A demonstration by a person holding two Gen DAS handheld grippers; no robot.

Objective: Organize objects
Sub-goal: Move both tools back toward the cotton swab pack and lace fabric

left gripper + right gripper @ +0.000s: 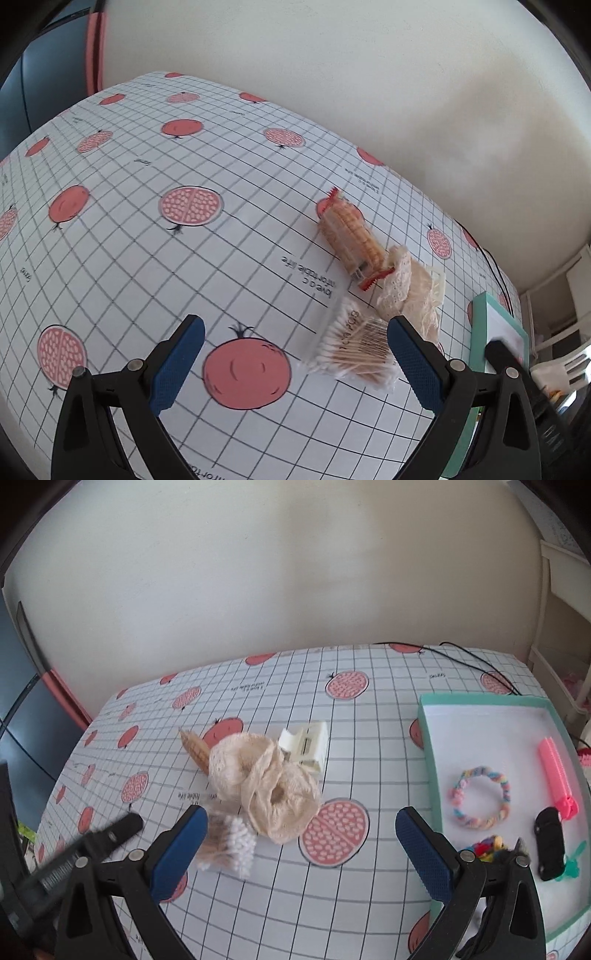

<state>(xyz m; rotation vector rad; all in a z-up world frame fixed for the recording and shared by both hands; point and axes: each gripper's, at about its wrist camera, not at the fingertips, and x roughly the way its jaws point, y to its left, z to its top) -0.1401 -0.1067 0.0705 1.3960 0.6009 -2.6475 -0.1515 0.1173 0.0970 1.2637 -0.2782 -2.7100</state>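
On the pomegranate-print tablecloth lie a packet of biscuits [351,236], beige lace scrunchies [269,786], a cream hair claw [306,746] and a bag of cotton swabs [354,350]. My left gripper [295,365] is open just short of the swabs, nothing between its blue pads. In the right wrist view my right gripper [301,849] hangs open in front of the scrunchies [402,291] and swabs [231,843]. A mint-rimmed tray [424,738] at the right holds a pastel braided ring [480,797], a pink clip [556,775], a black clip [548,843] and small colourful bands [485,847].
A black cable [476,661] runs along the table's far right edge by the wall. White shelving [561,627] stands past the right end. The tray's side [480,332] is close to my left gripper's right finger. A dark cabinet [33,96] lies beyond the left end.
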